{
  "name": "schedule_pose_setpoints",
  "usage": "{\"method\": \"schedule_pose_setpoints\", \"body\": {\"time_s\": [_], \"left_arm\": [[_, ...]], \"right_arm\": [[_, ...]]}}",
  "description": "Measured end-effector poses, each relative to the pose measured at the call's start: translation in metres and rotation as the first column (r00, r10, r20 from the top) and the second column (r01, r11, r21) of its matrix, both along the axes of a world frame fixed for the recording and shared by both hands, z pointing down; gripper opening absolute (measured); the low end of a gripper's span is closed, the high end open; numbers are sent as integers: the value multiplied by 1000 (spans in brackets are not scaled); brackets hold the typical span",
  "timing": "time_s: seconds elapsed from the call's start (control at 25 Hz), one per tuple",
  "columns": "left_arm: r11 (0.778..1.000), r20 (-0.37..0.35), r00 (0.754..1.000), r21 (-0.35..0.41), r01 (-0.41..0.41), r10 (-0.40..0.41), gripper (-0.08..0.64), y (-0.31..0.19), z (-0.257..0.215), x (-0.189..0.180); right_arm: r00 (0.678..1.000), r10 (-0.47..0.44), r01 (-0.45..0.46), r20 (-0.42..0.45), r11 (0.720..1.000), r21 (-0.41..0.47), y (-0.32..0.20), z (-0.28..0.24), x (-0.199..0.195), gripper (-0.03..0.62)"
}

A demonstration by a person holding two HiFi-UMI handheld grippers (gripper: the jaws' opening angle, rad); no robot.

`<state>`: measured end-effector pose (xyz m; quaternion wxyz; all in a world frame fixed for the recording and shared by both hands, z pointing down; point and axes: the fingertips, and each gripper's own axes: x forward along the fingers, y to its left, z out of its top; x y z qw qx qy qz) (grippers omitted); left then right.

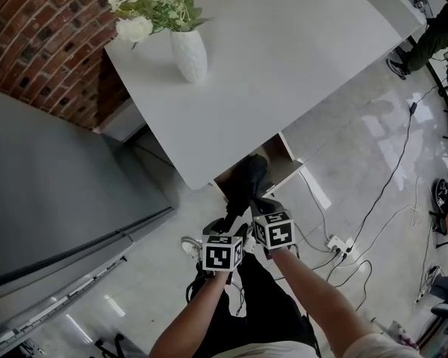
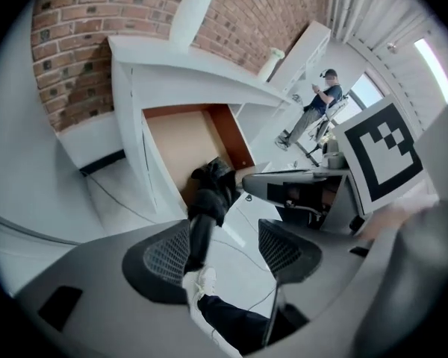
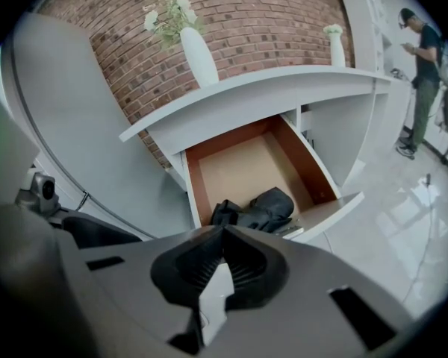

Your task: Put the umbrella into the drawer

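The black folded umbrella lies in the open drawer under the white table, its near end sticking out over the drawer's front. In the right gripper view the umbrella rests at the front of the wood-lined drawer. My left gripper is open just short of it. The umbrella's thin end runs beside the left pad; I cannot tell if they touch. My right gripper is shut and empty above the drawer front. Both the left gripper and the right gripper hang close together.
A white vase of flowers stands on the table top. A grey cabinet fills the left. Cables and a power strip lie on the floor at right. My own leg and white shoe are below. A person stands far off.
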<state>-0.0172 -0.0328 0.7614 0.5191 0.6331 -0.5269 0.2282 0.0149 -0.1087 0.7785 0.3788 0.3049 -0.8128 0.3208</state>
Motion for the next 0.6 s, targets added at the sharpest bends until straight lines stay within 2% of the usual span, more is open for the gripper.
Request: {"method": "schedule_pose_setpoints", "body": {"time_s": [0.12,0.4,0.48,0.6], "left_arm": [[1000,10,1000,27,-12,12,272,-1,-11,1],[999,22,1000,40,-18,17,269,1,-30,0],[999,17,1000,42,-16,15,232,2,-37,0],[998,4,1000,52,-18,18,119,4,-47,2]], "right_arm": [[1000,-3,3,-6,1000,-3,5,-5,0,18],[1000,-14,14,3,1000,16,9,-28,-1,18],[1000,-8,8,5,1000,12,14,-35,2,18],[1000,10,-10,25,1000,1,21,-46,9,18]]}}
